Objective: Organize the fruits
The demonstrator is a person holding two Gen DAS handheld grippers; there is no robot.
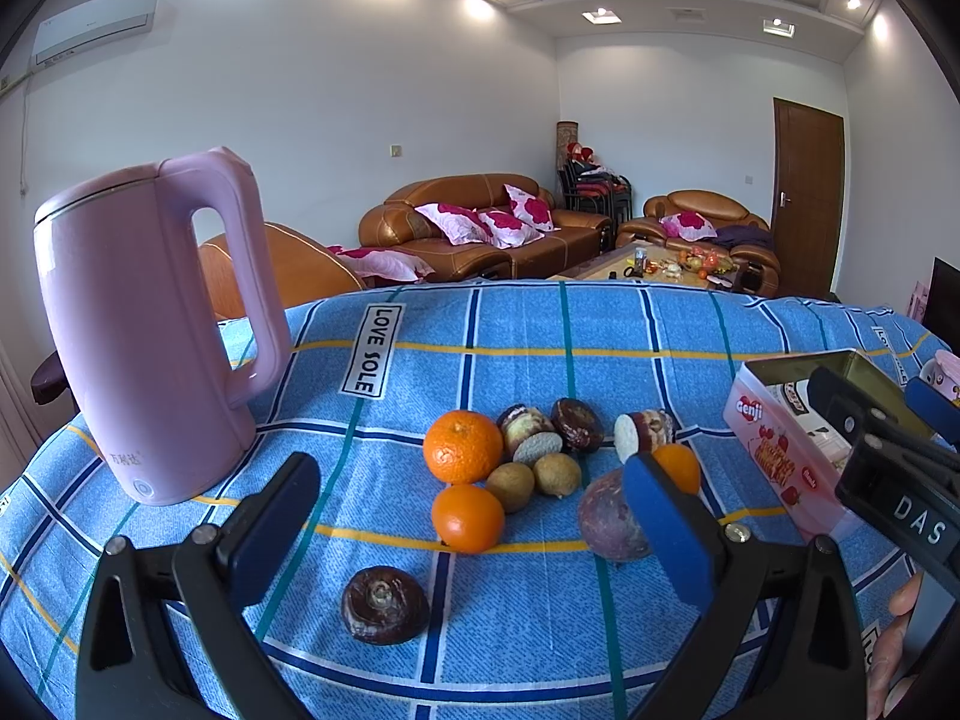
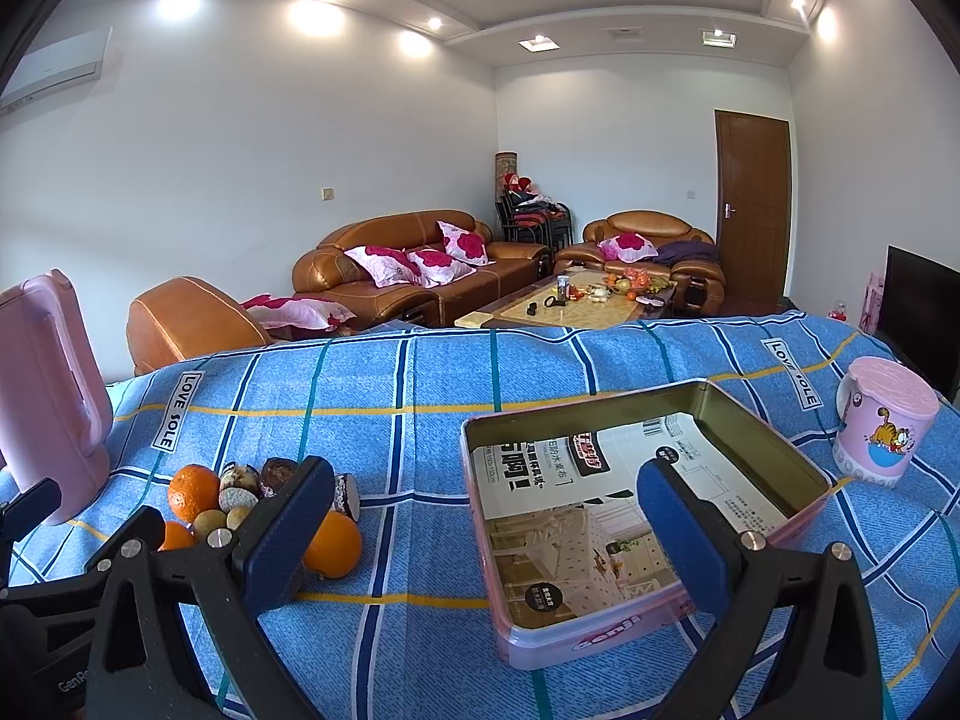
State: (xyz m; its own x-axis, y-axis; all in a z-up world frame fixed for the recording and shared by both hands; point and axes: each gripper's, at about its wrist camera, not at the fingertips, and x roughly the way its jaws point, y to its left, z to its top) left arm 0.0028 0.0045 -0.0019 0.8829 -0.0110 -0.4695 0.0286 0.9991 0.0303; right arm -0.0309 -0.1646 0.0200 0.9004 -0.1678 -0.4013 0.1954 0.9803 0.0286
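Fruit lies in a loose pile on the blue checked cloth (image 1: 510, 324): two oranges (image 1: 462, 446) (image 1: 468, 518), two small brown fruits (image 1: 510, 486), several dark water chestnuts (image 1: 577, 423), a purple passion fruit (image 1: 607, 516) and one lone chestnut (image 1: 384, 603) nearer me. My left gripper (image 1: 474, 531) is open, its fingers wide on either side of the pile, above the cloth. An open pink tin (image 2: 774, 450) lined with printed paper sits to the right; my right gripper (image 2: 489, 531) hovers open over its near left corner. The pile (image 2: 264, 498) shows at the left of the right wrist view.
A tall pink kettle (image 1: 144, 330) stands at the left of the table. A pink cartoon cup (image 2: 882, 429) stands right of the tin. The other gripper (image 1: 894, 468) and a person's fingers (image 1: 900, 630) show at the right edge. Sofas and a coffee table lie beyond.
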